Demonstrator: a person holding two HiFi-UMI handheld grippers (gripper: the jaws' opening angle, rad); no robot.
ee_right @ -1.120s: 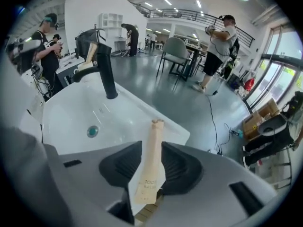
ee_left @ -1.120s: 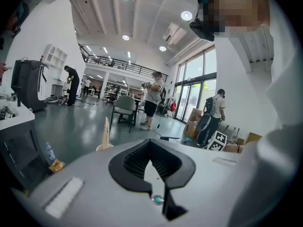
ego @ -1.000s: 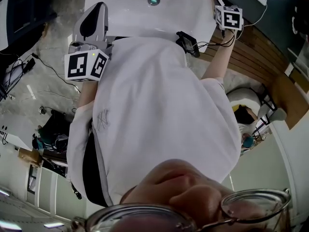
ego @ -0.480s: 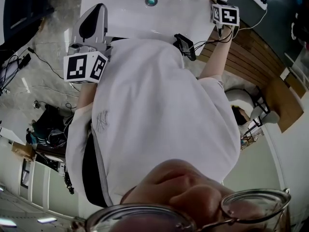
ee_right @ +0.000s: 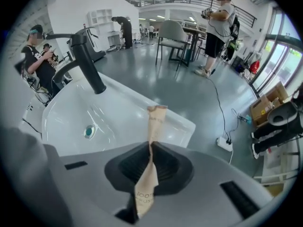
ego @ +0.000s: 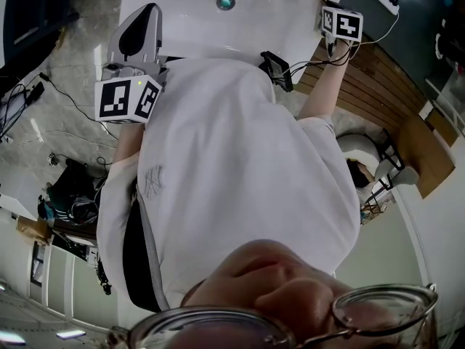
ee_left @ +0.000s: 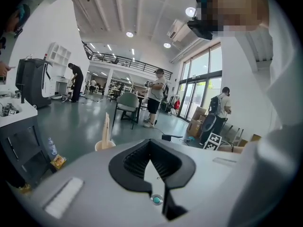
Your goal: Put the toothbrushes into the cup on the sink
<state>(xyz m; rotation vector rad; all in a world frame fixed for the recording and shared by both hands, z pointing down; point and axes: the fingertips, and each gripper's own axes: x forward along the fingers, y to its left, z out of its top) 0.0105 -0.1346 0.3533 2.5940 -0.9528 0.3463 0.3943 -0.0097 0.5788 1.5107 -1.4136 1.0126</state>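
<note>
Big hall w/ grey floor (ee_right: 189, 89) behind a white sink (ee_right: 118, 115). Left hand-held gripper (ee_left: 150, 161) sits clenched on nothing; beyond it, cup (ee_left: 104, 145) w/ one wrapped toothbrush (ee_left: 106, 126) standing inside. Right hand-held gripper (ee_right: 150, 148) has just been closing and is now grasping a paper-sleeved toothbrush (ee_right: 155, 122) over the sink's corner.

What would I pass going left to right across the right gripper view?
Faucet → toothbrush → power strip → cardboard box
</note>
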